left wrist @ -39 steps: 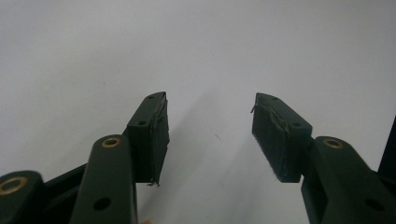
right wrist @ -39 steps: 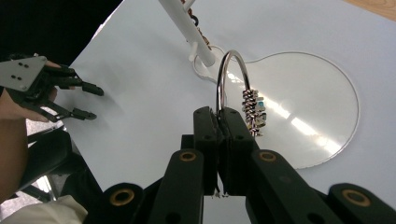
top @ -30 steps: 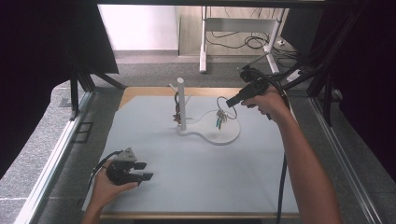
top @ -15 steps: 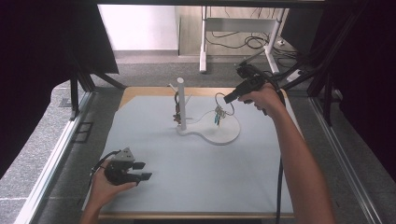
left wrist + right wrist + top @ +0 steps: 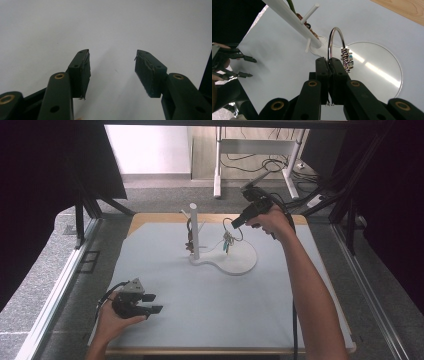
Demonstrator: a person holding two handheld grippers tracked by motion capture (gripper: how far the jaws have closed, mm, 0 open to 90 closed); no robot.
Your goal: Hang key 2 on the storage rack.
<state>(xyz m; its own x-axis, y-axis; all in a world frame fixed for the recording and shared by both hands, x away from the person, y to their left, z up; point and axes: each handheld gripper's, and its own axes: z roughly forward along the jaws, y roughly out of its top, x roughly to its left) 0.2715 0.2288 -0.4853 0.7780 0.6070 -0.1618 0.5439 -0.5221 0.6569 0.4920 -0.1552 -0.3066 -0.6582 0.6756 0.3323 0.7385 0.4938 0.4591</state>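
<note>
Lifted higher since the earlier frame, the right gripper (image 5: pixel 328 65) was clamped on the key ring (image 5: pixel 335 42), probably to hook it on the stand (image 5: pixel 194 231). The left gripper (image 5: pixel 112 71) rested open, idle.

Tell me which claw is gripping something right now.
The right claw, raised over the white stand's base: its jaws are shut on the metal ring with its charms. The left claw sits open, holding nothing.

Charm-strung metal ring (image 5: pixel 335 40) above white stand (image 5: pixel 196 232)
</note>
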